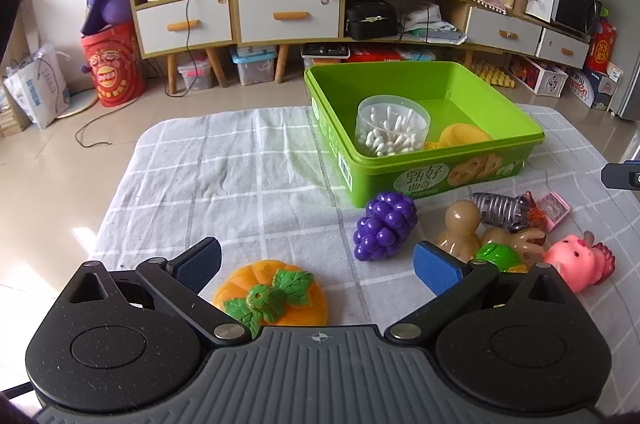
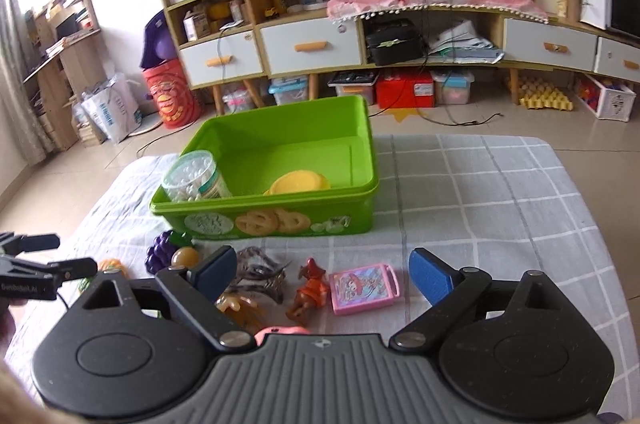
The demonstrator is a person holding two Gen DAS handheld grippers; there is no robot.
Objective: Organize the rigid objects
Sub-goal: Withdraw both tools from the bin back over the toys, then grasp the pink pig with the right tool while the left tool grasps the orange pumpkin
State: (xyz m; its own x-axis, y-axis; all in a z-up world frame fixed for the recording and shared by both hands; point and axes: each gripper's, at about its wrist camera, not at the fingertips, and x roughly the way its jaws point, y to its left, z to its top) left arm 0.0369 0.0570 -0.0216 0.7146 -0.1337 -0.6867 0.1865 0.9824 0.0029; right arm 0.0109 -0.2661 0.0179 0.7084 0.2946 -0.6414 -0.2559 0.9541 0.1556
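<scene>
Both grippers are hovering with jaws apart, the left gripper [image 1: 316, 264] over the toy pumpkin [image 1: 272, 294] and the right gripper [image 2: 320, 274] over the pink case [image 2: 364, 288], near the bench's [image 1: 240, 163] front edge, before the green bin [image 1: 420, 159].

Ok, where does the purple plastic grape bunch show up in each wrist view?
Left wrist view: the purple plastic grape bunch lies centre-right on the checked cloth, just in front of the green plastic box's near-left corner.
Right wrist view: it sits at far left, partly hidden behind the tool's left finger.
Shared landmark: the green plastic box.
</scene>
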